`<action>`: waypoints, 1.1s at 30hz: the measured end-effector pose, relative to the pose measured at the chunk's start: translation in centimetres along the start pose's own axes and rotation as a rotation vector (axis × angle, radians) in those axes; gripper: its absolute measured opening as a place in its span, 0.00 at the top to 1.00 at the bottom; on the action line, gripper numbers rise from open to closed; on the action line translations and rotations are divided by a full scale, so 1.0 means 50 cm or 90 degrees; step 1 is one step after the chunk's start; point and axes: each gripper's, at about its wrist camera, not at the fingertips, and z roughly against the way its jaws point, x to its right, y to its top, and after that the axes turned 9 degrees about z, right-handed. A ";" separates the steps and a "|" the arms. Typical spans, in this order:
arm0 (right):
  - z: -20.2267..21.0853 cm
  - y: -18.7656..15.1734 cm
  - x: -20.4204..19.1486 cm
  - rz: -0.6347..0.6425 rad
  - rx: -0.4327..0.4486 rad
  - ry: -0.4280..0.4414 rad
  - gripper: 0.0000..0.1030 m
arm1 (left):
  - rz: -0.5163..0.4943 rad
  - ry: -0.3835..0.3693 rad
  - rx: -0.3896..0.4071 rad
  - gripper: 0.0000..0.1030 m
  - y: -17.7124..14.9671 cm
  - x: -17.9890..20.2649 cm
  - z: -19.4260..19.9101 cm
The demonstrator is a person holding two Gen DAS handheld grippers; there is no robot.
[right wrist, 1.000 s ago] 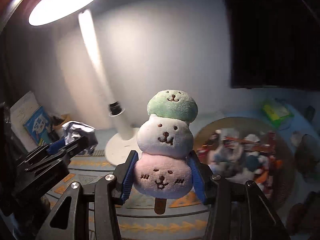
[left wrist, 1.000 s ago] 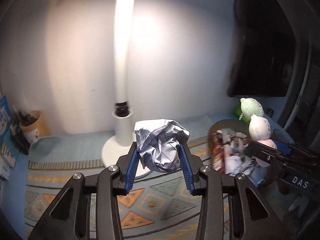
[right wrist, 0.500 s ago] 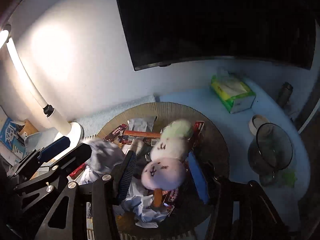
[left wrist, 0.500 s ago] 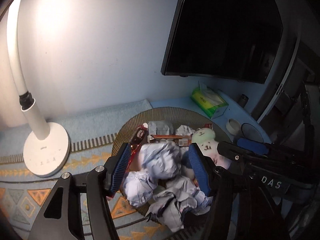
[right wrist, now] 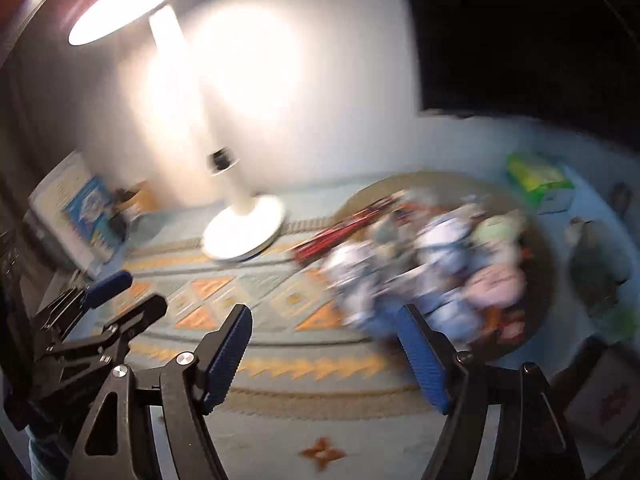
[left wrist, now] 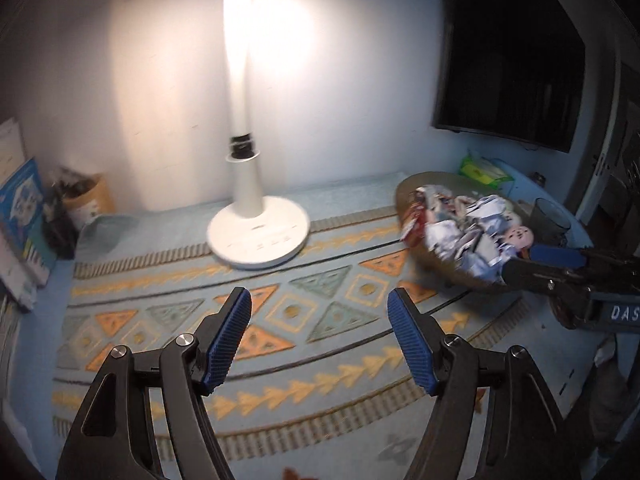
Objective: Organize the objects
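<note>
Lamp stands upright ahead of the empty left claw, nothing blocking between. Basket of crumpled paper and the plush sits off right; plush's axis too blurry to tell. Both claws opening, right claw empty too.

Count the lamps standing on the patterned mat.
1. The white lamp stands at the back of the patterned mat, left of the round basket of crumpled paper. None appears hidden.

Two wrist views, angled down, sharing lamp and basket.
</note>
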 end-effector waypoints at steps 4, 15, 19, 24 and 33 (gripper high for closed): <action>-0.090 -0.069 -0.109 0.017 -0.063 0.015 0.23 | 0.040 0.058 -0.036 0.32 -0.067 -0.122 0.001; -0.244 -0.163 -0.199 0.077 -0.138 -0.098 0.17 | 0.103 0.161 -0.081 0.34 -0.195 -0.255 -0.087; -0.262 -0.157 -0.172 0.037 -0.155 -0.119 0.00 | 0.096 0.170 -0.100 0.29 -0.197 -0.251 -0.099; -0.263 -0.154 -0.166 0.036 -0.164 -0.124 0.00 | 0.137 0.183 -0.117 0.00 -0.199 -0.277 -0.105; -0.253 -0.166 -0.171 0.032 -0.129 -0.134 0.00 | 0.146 0.191 -0.117 0.00 -0.198 -0.277 -0.104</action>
